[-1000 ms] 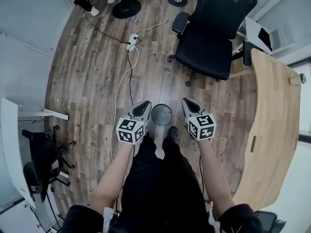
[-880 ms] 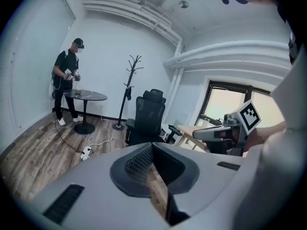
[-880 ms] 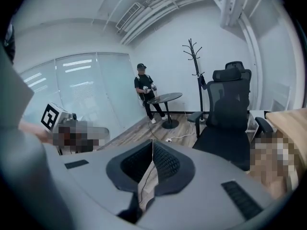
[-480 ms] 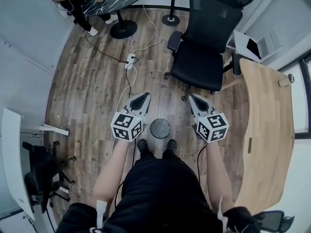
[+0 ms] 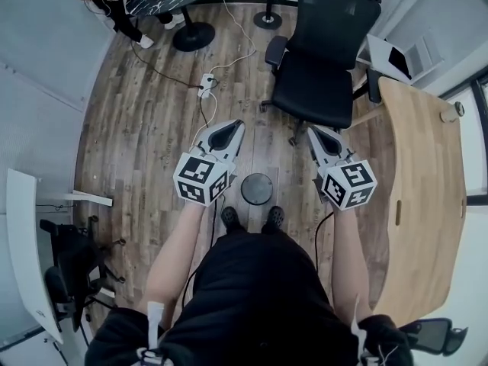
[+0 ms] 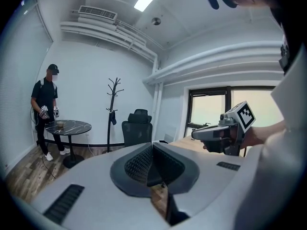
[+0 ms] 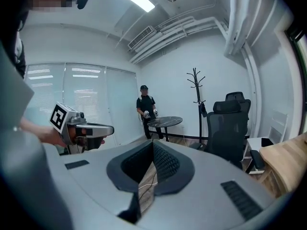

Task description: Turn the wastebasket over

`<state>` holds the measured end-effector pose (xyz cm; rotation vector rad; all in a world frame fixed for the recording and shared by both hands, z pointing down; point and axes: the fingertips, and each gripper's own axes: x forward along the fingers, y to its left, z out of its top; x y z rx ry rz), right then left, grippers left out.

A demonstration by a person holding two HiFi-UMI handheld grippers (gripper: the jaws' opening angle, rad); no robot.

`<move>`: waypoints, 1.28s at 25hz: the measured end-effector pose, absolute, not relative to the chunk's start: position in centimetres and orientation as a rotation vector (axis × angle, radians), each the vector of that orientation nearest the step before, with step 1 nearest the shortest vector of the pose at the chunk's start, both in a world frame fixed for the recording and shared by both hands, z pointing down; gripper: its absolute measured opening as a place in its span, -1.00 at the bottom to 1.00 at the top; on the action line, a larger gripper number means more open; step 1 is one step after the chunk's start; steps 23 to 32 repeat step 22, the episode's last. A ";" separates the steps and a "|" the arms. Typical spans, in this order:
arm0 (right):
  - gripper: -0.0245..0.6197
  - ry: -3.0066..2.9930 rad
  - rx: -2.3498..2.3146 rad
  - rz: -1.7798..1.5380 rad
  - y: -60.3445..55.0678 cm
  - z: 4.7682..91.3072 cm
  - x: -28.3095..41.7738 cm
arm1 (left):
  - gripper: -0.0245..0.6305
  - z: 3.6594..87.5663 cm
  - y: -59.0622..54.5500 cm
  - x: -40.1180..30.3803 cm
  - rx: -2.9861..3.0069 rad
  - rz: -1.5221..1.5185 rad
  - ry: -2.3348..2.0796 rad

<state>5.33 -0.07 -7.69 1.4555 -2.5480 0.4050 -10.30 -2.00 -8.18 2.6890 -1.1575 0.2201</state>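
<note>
The wastebasket point(image 5: 257, 189), a small round dark bin, stands on the wood floor just ahead of the person's shoes; from above I cannot tell which end faces up. My left gripper point(image 5: 234, 126) hangs in the air to its left and my right gripper point(image 5: 313, 131) to its right, both well above it and touching nothing. Each has its jaws shut with nothing between them. In the left gripper view the shut jaws point(image 6: 153, 145) point across the room, with the right gripper point(image 6: 200, 134) beside them. The right gripper view shows its shut jaws point(image 7: 153, 143) and the left gripper point(image 7: 106, 128).
A black office chair point(image 5: 324, 67) stands just beyond the grippers. A curved wooden desk point(image 5: 427, 189) runs along the right. A power strip point(image 5: 206, 86) with cables lies on the floor. Far back, a person point(image 7: 146, 109) stands at a round marble table point(image 7: 164, 122) near a coat rack point(image 7: 195, 99).
Both grippers have risen away from the wastebasket and look larger in the head view. The wastebasket stays on the floor by the feet.
</note>
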 end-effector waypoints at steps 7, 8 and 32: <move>-0.82 -2.555 1.484 0.407 0.1 -8.0 5.0 | -0.85 -7.8 -2.0 -10.9 2.682 0.223 -1.132; -0.83 -2.555 1.485 0.408 0.1 -8.0 4.9 | -0.85 -7.7 -2.0 -11.0 2.680 0.222 -1.129; -0.83 -2.563 1.465 0.402 -0.6 -7.5 3.3 | -0.85 -7.4 -2.4 -11.2 2.683 0.215 -1.102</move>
